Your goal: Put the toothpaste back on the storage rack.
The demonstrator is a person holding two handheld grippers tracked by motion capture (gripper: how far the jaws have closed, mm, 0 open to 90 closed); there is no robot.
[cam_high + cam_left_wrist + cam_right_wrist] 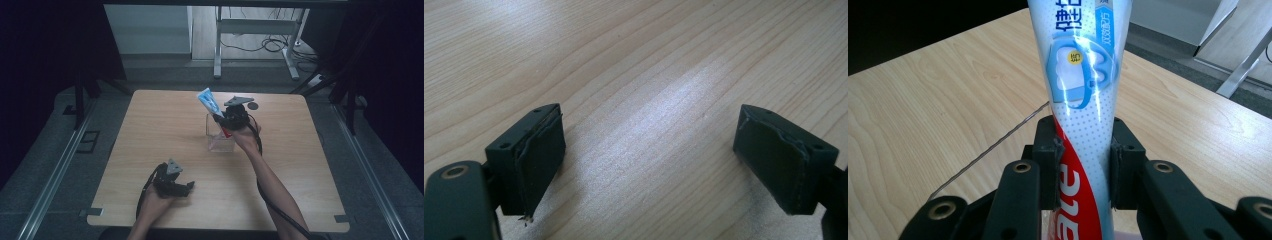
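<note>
Clear plastic box [220, 134] mid-table, the toothpaste tube [210, 103] poking from it — pinched by the right gripper [223, 122], not yet let go. Left gripper [189, 187] idles, jaws spread.

The top end of the white, blue and red toothpaste tube [1083, 90] is cut off by the upper edge of the right gripper view, its cap end by the lower edge. In the high view its lower part is hidden behind the right gripper [226, 120], and the small dark round object [253, 106] on the tabletop [150, 130] cannot be identified.
</note>
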